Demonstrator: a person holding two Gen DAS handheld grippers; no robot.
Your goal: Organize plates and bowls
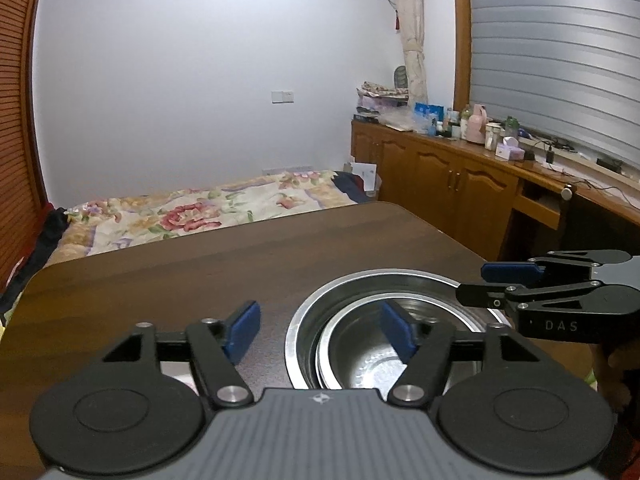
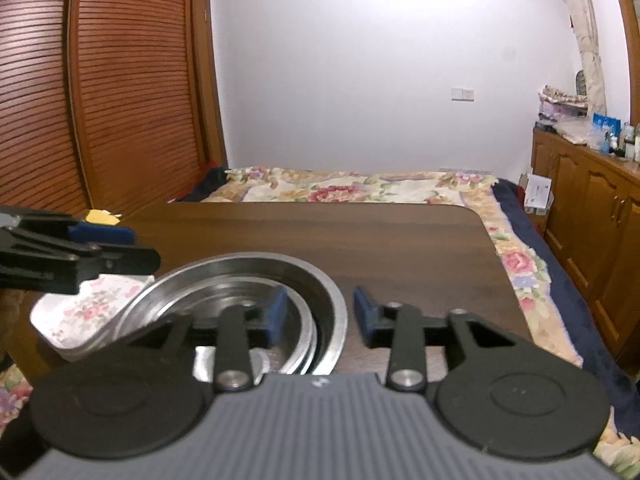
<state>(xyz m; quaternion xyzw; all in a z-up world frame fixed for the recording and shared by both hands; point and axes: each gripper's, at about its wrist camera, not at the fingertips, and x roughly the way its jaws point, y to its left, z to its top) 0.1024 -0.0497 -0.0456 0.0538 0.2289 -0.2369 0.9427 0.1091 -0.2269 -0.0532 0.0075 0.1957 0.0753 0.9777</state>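
Observation:
A large steel bowl (image 1: 400, 280) stands on the dark wooden table (image 1: 180, 276) with a smaller steel bowl (image 1: 372, 364) nested inside. My left gripper (image 1: 320, 334) is open; its blue pads straddle the big bowl's left rim without pressing on it. The right gripper (image 1: 484, 284) reaches in over the bowl's right rim. In the right wrist view, my right gripper (image 2: 320, 314) is open, astride the right rim of the large bowl (image 2: 240, 272), with the inner bowl's rim (image 2: 310, 332) by the left pad. A white floral plate (image 2: 76, 312) lies against the bowl's left side, under the left gripper (image 2: 128, 246).
A bed with a floral quilt (image 1: 180, 216) lies just past the table's far edge (image 2: 320, 206). Wooden cabinets (image 1: 448, 176) with a cluttered top run along the right wall. Louvred wooden doors (image 2: 120, 80) stand at the left. A small yellow thing (image 2: 100, 216) sits at the table's left corner.

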